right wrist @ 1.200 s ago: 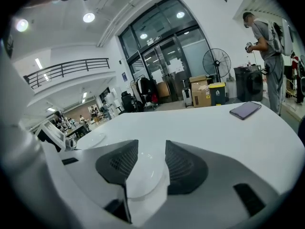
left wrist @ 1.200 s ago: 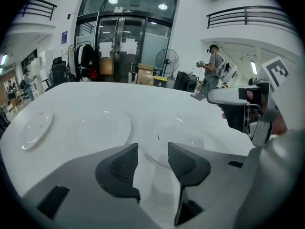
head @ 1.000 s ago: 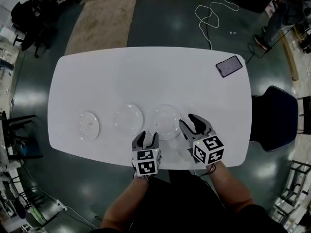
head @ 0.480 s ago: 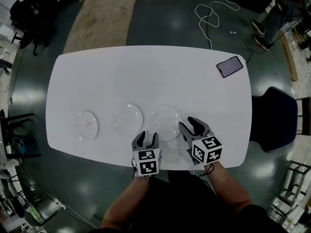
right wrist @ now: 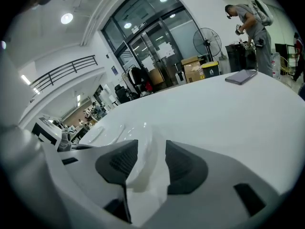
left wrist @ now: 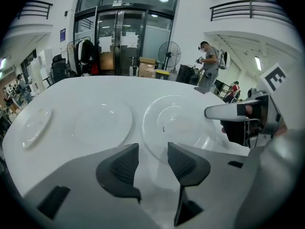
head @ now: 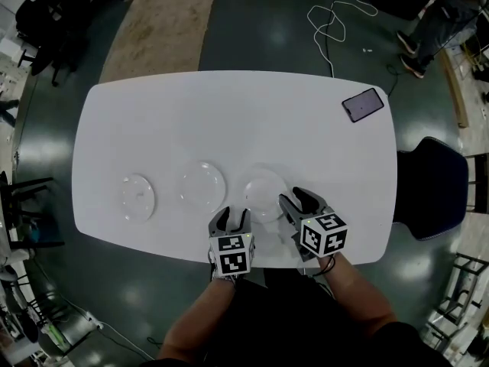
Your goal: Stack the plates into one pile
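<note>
Nothing was stacked yet: three plates lay apart in a row across the lower half of the table (head: 229, 113) in the head view, the left plate (head: 137, 197), the middle plate (head: 202, 185) and the right plate (head: 262, 189), none touching another. The right gripper (head: 295, 198) sat at the lower right rim of the right plate, its jaws apart with that rim lying between them but not pinched, as the right gripper view showed. The left gripper (head: 231, 214) hung low near the table's bottom edge, between the middle and right plates, its jaws apart with only bare table between them. By my reading the first pick-up was only being set up, and all the lifting and piling remained. A phone (head: 361, 104) lay well apart at the table's upper right, a chair (head: 432, 186) stood at the right, and a cable (head: 336, 14) and a rug (head: 160, 29) lay on the floor beyond; nothing stood between the plates
</note>
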Tool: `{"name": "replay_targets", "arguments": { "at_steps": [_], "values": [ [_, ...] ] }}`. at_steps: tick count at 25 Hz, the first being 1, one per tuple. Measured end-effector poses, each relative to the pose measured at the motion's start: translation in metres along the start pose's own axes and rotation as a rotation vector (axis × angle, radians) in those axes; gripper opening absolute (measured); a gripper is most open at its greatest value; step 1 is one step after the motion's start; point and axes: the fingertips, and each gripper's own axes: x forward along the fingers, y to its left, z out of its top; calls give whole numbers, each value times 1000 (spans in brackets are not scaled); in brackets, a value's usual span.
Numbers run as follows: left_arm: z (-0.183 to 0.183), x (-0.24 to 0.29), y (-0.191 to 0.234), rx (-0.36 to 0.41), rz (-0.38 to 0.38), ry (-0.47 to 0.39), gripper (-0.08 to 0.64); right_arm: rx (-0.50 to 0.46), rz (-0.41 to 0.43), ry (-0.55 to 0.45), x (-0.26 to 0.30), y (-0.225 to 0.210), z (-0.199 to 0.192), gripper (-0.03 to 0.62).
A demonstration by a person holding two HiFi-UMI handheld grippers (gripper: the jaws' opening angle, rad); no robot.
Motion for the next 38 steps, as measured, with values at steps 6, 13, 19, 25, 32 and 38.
{"name": "replay_targets", "arguments": {
  "at_steps": [6,13,19,25,32,38],
  "values": [
    [0,0,1,3,-5,-16,207,70,28,31,7,7,-10,186],
    [0,-1,-1,-16,-24,-23,207,131,51,60,12,13,-15,178],
    [0,1,2,-15,-28,-27,206,263,70,68,14,8,-15,122],
    [-1,-1,3,-5,-21,-29,198,283,66,58,9,9,-15,58],
    [1,-5,2,-17,-45,-36,195,360,120,-3,2,19,-3,35],
    [6,-22,6,-23,-63,-84,181,345,143,-41,-9,32,8,28]
  ]
}}
